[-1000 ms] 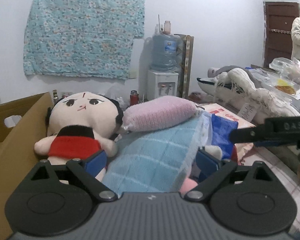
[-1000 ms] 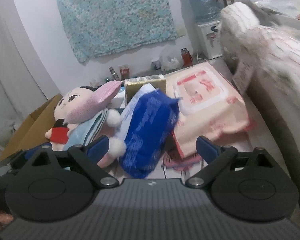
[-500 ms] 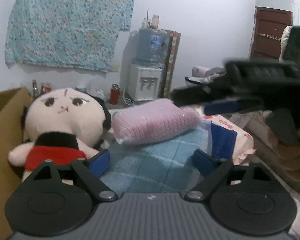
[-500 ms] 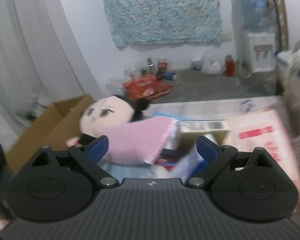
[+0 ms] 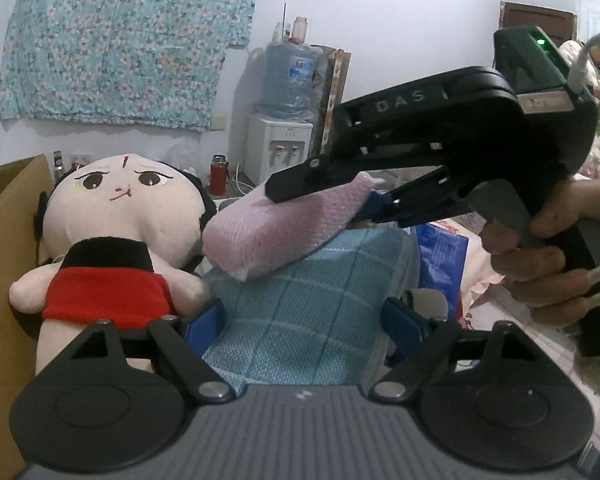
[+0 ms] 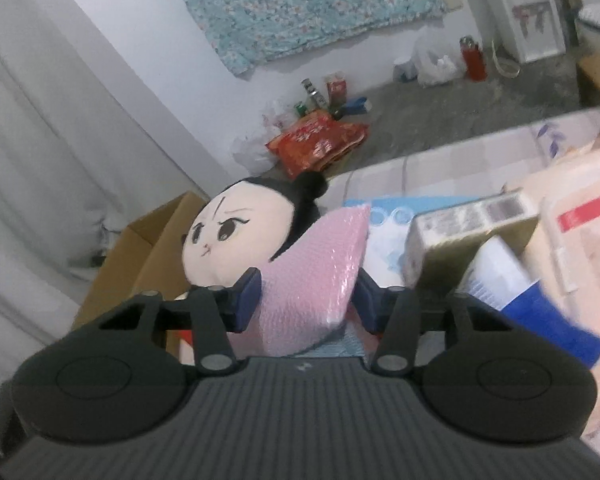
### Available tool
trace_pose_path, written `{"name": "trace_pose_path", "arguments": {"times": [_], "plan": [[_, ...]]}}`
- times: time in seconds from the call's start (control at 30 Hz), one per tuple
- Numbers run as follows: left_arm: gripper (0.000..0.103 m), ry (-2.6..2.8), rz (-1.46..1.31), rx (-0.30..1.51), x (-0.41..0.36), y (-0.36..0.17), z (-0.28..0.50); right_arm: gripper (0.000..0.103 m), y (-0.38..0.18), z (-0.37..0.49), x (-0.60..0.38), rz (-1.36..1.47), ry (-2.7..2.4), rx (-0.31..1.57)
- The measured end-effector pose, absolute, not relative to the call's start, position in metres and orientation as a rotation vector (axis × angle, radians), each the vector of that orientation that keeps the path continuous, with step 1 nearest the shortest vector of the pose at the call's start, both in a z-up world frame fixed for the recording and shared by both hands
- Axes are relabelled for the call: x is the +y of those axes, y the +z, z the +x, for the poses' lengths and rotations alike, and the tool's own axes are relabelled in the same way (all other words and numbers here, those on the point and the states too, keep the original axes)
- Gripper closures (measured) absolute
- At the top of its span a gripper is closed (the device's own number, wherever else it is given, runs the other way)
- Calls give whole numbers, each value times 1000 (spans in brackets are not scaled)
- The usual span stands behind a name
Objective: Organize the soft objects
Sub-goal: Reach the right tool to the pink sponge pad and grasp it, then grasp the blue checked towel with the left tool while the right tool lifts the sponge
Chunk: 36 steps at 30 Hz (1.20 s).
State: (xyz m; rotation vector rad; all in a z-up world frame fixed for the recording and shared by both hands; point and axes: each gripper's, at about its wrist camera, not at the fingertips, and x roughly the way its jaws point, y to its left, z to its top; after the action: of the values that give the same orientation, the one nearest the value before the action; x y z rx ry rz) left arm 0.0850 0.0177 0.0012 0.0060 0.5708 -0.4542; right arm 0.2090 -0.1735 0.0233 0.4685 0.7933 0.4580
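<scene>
You are closing the right gripper (image 6: pixel 306 298) on the pink plastic-wrapped cloth pack (image 6: pixel 314 276); its jaws are narrowed onto the pack's flanks, both blue pads touching the film. The pack is lying across the blue checked towel (image 5: pixel 300 320), with the plush doll (image 5: pixel 116 232) at its 9 o'clock and the cardboard box (image 6: pixel 148 248) further out the same way. Judgement: the pack is light and squashy, and the film is probably slippery, so you are better off gripping mid-body than at the sealed corner, where it could slide out. The left gripper (image 5: pixel 304 324) is hovering over the towel, jaws wide, holding nothing. The blue packet (image 5: pixel 440 256) is sitting at 3 o'clock.
</scene>
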Motion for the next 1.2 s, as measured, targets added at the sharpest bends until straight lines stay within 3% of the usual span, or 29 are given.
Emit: {"name": "trace_pose_path", "arguments": {"times": [0.23,0.5,0.67,0.77,0.87,0.9,0.93,1.2], "plan": [[15,-452,18,571,16,1,84,71,8,205,-182,625,459,779],[18,-449,114,544,4,0,78,71,16,190,-217,731,476,685],[28,-425,84,555,0,-4,80,71,15,182,-242,758,464,676],[38,-432,20,555,11,0,80,71,14,178,-249,764,467,673],[65,-433,-31,543,23,7,75,70,17,174,-255,768,488,656],[79,-420,-41,540,27,9,75,70,19,174,-255,771,491,649],[85,-409,-56,541,31,11,75,70,20,173,-257,775,492,640],[89,-366,-31,411,41,31,57,70,31,163,-278,819,514,567]]}}
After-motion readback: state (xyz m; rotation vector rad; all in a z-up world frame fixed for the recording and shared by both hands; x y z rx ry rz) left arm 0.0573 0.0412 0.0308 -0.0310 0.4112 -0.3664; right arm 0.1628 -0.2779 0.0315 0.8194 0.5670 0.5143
